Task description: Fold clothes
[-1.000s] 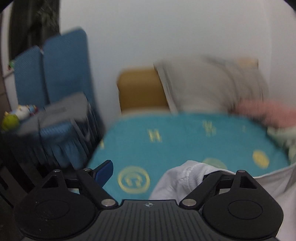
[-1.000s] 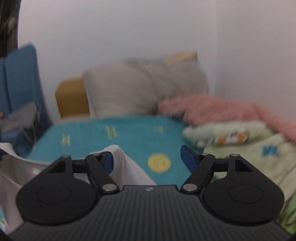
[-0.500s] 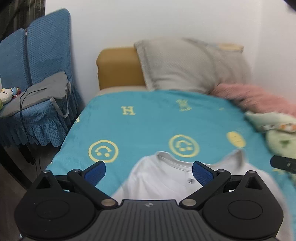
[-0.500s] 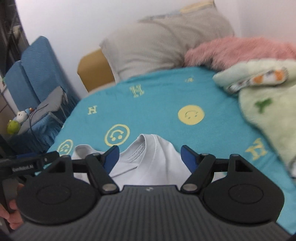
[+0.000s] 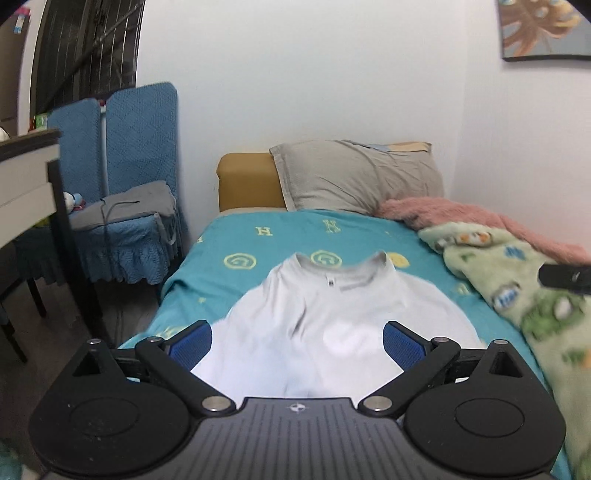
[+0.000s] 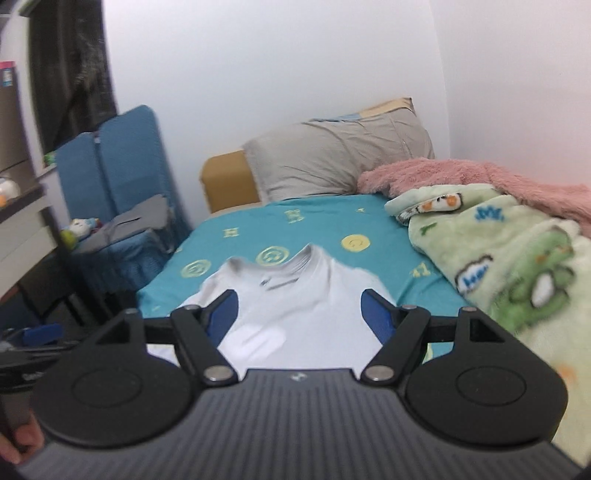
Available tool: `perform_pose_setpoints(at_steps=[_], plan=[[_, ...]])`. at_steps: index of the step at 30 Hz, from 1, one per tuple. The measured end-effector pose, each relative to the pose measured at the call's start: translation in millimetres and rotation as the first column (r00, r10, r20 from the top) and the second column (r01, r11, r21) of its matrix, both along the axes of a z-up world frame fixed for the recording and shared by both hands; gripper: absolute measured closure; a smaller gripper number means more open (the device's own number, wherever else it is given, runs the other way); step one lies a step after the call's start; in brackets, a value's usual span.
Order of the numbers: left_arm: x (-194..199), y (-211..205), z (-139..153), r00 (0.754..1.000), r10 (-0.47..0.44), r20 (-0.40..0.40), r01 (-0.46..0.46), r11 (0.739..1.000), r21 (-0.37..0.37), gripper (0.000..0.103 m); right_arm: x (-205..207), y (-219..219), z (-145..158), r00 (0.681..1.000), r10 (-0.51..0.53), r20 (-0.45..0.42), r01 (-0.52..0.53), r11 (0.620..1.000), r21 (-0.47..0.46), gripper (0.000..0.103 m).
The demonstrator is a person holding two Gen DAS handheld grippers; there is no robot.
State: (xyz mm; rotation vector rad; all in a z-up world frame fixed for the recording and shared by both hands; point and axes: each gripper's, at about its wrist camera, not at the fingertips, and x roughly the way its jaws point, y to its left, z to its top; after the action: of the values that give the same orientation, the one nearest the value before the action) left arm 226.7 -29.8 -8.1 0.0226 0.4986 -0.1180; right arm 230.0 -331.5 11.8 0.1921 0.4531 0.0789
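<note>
White cotton, a T-shirt (image 5: 325,325) lies spread flat on the teal bedsheet (image 5: 236,236), its collar toward the head of the bed and its body running down to the foot edge, roughly along the middle of the mattress. A small label shows inside the neckline. The cloth looks blurred in both views.

Left gripper (image 5: 297,341) hovers over the lower part of the shirt with its blue pads set wide apart and nothing pinched between them. Right gripper (image 6: 299,314) hangs over the same garment, its fingers also apart and clear of the fabric; the shirt only shows through the gap. A hand (image 6: 20,443) grips a handle at the lower left corner of the right wrist view.

Yellow smiley faces and letter marks dot the sheet around the collar. A grey pillow (image 5: 358,177) leans against the tan headboard (image 5: 247,181) at the head edge. Along the bed's right side, by the wall, lie a pink fluffy blanket (image 5: 461,218) and a green cartoon-print blanket (image 5: 524,295). Beside the bed's left edge stands a blue-covered chair (image 5: 125,177) with grey cloth on its seat. A framed picture (image 5: 543,29) hangs on the wall.
</note>
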Motion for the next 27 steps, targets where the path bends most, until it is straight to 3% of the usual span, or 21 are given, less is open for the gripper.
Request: perform_pose_setpoints(at_steps=[5, 9, 12, 17, 27], plan=[[-91, 17, -9, 0.999, -0.029, 0.034, 0.028, 0.999, 0.018, 0.003, -86, 18, -9, 0.999, 0.006, 0.051, -0.007, 1.0, 0.019, 0.028], [-117, 21, -29, 0.996, -0.051, 0.078, 0.046, 0.997, 0.061, 0.003, -118, 23, -32, 0.998, 0.005, 0.06, -0.008, 0.999, 0.04, 0.028], [-106, 21, -37, 0.998, -0.041, 0.056, 0.037, 0.997, 0.063, 0.003, -118, 25, -45, 0.999, 0.009, 0.051, -0.011, 0.999, 0.034, 0.028], [-71, 37, -48, 1.0, 0.004, -0.003, -0.004, 1.0, -0.025, 0.003, -109, 28, -60, 0.996, -0.02, 0.088, 0.022, 1.0, -0.018, 0.028], [-17, 78, -82, 0.984, 0.102, -0.146, -0.124, 0.98, -0.154, 0.008, -84, 27, -93, 0.998, -0.049, 0.049, 0.05, 0.999, -0.021, 0.028]])
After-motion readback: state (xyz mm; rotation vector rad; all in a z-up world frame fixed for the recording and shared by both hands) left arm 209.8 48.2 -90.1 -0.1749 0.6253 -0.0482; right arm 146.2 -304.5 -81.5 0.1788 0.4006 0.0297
